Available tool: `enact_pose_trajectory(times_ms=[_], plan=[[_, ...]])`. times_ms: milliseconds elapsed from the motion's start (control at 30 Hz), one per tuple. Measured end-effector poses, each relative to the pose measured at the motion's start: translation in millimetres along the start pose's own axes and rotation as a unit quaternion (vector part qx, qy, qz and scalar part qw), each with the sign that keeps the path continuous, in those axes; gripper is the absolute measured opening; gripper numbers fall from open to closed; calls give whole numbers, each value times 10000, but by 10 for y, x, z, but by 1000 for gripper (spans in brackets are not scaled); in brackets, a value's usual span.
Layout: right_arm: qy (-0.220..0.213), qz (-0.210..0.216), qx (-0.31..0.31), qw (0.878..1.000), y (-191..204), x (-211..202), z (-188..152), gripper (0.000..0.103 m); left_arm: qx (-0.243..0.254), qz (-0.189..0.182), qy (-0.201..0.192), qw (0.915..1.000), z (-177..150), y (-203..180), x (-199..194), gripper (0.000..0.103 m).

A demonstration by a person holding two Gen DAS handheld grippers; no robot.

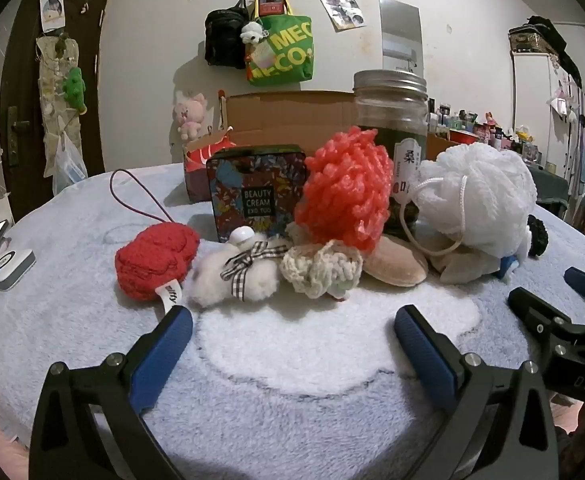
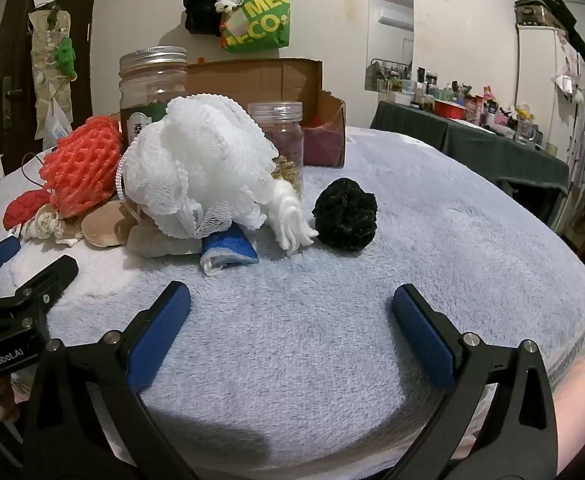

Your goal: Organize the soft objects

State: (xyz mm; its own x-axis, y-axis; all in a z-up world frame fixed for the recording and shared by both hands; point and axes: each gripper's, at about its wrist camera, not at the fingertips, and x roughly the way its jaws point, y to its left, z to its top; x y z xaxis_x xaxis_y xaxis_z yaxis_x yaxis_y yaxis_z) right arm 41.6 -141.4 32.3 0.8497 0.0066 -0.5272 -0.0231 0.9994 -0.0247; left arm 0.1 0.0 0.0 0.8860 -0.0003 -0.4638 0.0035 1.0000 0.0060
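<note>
Soft things lie in a row on the fleece-covered table (image 1: pixel 292 360): a red knitted heart (image 1: pixel 154 262), a white fluffy pouch with a checked bow (image 1: pixel 236 276), a cream crochet piece (image 1: pixel 320 268), a beige puff (image 1: pixel 396 264), a coral foam net (image 1: pixel 346 188) and a white mesh bath pouf (image 1: pixel 476 200). In the right wrist view the pouf (image 2: pixel 196 168) sits left of a black pom (image 2: pixel 345 214) and above a blue-white cloth (image 2: pixel 230 250). My left gripper (image 1: pixel 292 324) is open and empty in front of the row. My right gripper (image 2: pixel 291 300) is open and empty, short of the black pom.
A floral tin (image 1: pixel 256 192), a metal-lidded glass jar (image 1: pixel 392 128), a smaller plastic jar (image 2: pixel 282 140) and an open cardboard box (image 1: pixel 288 116) stand behind the soft things. A phone and white device (image 1: pixel 6 266) lie at the left edge. A cluttered dark table (image 2: pixel 472 136) stands right.
</note>
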Motion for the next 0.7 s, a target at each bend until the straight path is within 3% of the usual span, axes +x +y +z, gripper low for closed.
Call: enact_pose_trajectory(times_ms=[700], plan=[[8, 1, 4, 10000, 6, -2, -4, 103, -17, -7, 23, 10000, 0, 1, 1, 103]])
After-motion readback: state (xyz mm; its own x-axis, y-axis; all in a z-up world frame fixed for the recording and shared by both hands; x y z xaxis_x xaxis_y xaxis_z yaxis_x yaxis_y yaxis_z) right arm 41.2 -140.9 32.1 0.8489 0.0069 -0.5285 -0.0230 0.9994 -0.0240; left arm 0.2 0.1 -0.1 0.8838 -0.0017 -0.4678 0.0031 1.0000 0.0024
